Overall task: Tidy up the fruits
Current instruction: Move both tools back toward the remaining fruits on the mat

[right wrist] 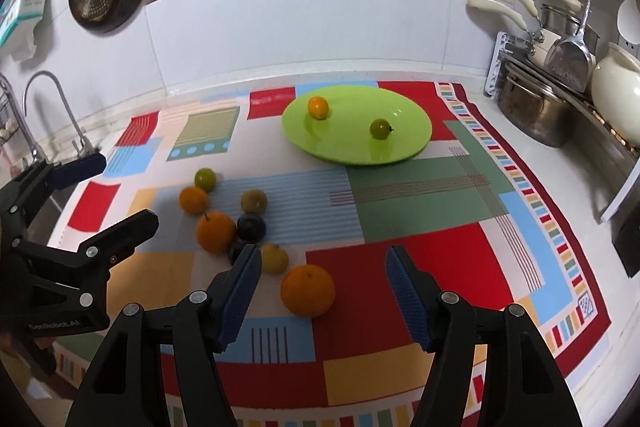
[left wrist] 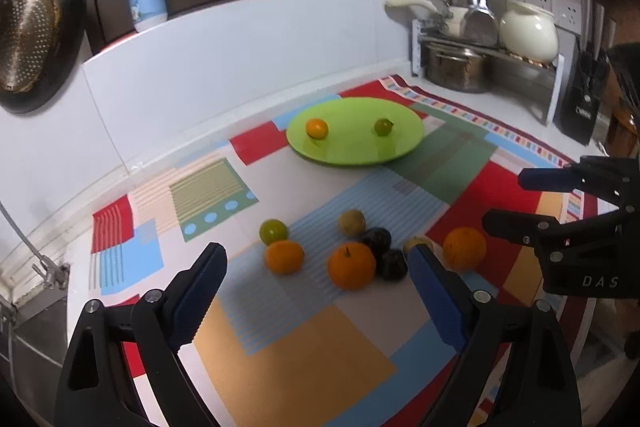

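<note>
Left gripper (left wrist: 318,257) and right gripper (right wrist: 322,259) side by side, fingers apparently spread wide, nothing between them.

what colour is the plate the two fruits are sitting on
Lime green plate, plain with no pattern; it shows best in the right wrist view.

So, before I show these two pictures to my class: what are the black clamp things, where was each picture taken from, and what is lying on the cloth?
The clamps are hand-held grippers, one in each of a person's hands, each carrying a camera that looks along its two fingers. One picture is from the left gripper, the other from the right gripper. Both are open and hold nothing. On the patterned cloth lies a loose cluster of fruit: oranges, green and dark ones. Further back, a green plate already holds a small orange fruit and a small green fruit.
</note>
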`<state>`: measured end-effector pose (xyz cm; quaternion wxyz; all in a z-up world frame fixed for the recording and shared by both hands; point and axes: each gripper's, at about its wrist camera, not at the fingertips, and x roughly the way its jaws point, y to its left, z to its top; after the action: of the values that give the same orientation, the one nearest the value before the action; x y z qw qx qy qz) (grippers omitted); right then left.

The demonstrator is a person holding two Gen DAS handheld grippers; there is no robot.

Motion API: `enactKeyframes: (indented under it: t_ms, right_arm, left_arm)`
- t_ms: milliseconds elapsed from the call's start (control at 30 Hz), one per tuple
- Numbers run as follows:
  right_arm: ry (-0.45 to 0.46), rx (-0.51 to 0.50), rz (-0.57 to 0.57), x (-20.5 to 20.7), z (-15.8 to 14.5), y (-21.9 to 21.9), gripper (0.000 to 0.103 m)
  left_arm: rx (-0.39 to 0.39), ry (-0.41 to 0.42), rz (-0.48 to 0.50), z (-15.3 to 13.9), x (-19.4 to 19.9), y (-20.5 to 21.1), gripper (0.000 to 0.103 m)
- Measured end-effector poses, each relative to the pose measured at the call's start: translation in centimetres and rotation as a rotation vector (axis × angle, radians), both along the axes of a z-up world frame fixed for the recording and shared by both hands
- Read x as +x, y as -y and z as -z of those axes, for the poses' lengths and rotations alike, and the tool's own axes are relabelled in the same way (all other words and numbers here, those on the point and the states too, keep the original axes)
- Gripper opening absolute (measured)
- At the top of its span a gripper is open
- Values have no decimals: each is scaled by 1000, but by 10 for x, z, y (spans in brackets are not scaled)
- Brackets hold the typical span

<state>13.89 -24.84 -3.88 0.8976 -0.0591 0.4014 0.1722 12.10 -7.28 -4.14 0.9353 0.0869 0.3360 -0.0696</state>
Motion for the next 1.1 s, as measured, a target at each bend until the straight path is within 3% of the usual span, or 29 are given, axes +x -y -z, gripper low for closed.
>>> enactKeyframes:
  t_ms: [233,600,1100]
  right_arm:
    - [-70,-8,-12,1,18,-4,65]
    - [-156,-21,-9,13,41,-10,64]
    - [-213,-7,-16,24,54,-12,53]
  left_arm:
    - [24,-40,51,21,3,3,81]
    - [-19,-146,93,51,27,-1,69]
    - [-47,-184,141,66,47,5,56]
